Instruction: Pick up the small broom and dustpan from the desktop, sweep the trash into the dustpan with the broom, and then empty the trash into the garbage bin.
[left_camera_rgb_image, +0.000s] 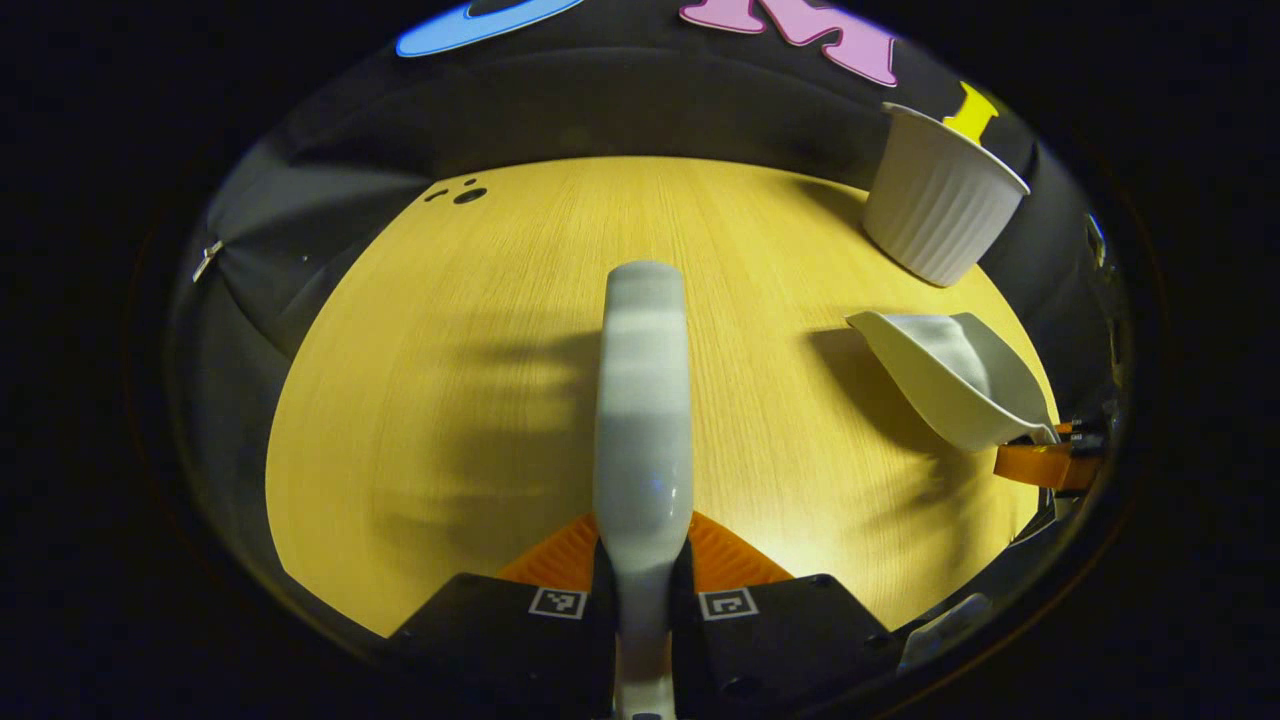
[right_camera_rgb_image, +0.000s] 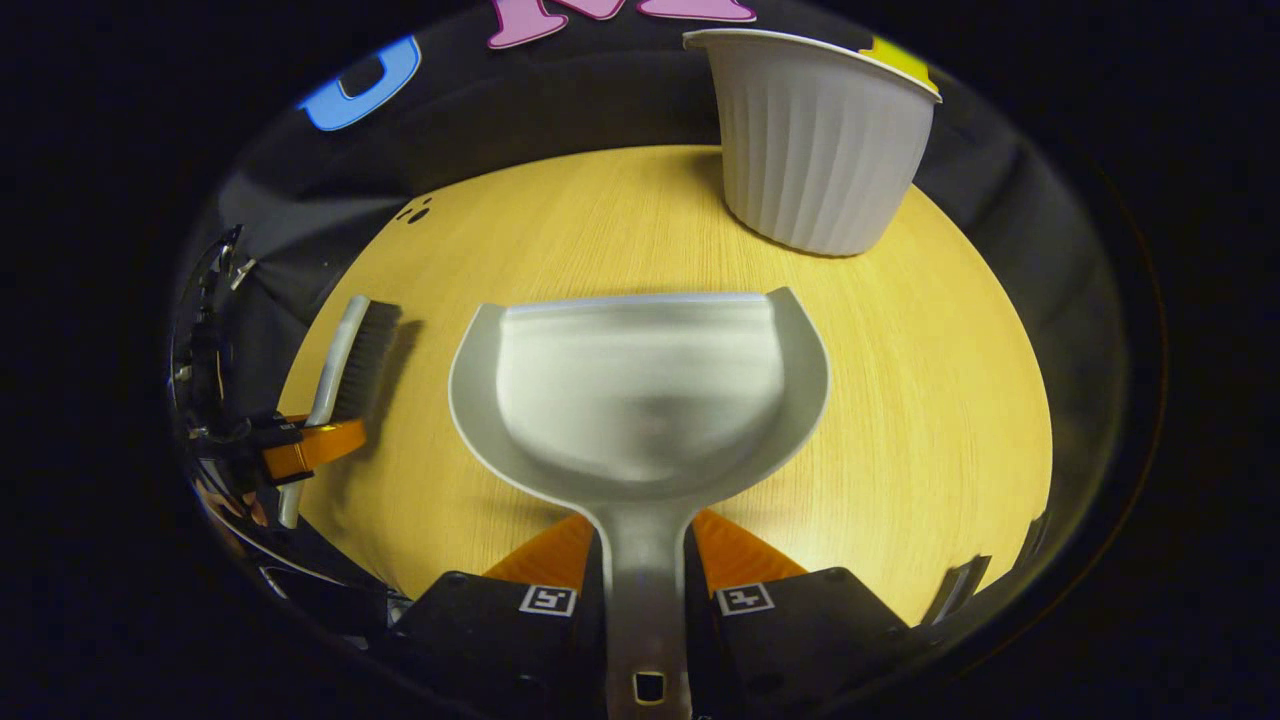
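Looking at the desktop (right_camera_rgb_image: 900, 400) first, since it's the biggest thing here: a pale wood top with no trash on any part I can see, so my guess is either the sweeping is done or the mess lies out of frame.

Next down in size, the garbage bin (right_camera_rgb_image: 815, 150), a white ribbed tub, stands at about 1 o'clock in the right gripper view, just past the dustpan's front lip. Nothing sits between them, so tipping forward looks like an easy move.

The dustpan (right_camera_rgb_image: 640, 400) is held flat and level with its mouth pointing at 12 o'clock, probably to keep whatever it carries from sliding out, though the pan itself looks bare to me. The right gripper (right_camera_rgb_image: 645, 575) has both fingers clamped on its handle.

The small broom (left_camera_rgb_image: 643, 400) pokes straight up the left gripper view towards 12 o'clock, with the left gripper (left_camera_rgb_image: 642, 575) squeezed tight on its handle. In the right gripper view the broom hangs at 9 o'clock, bristles facing the pan, well off to the side.

Some small dark holes (left_camera_rgb_image: 462, 192) sit at 11 o'clock, out of the way.
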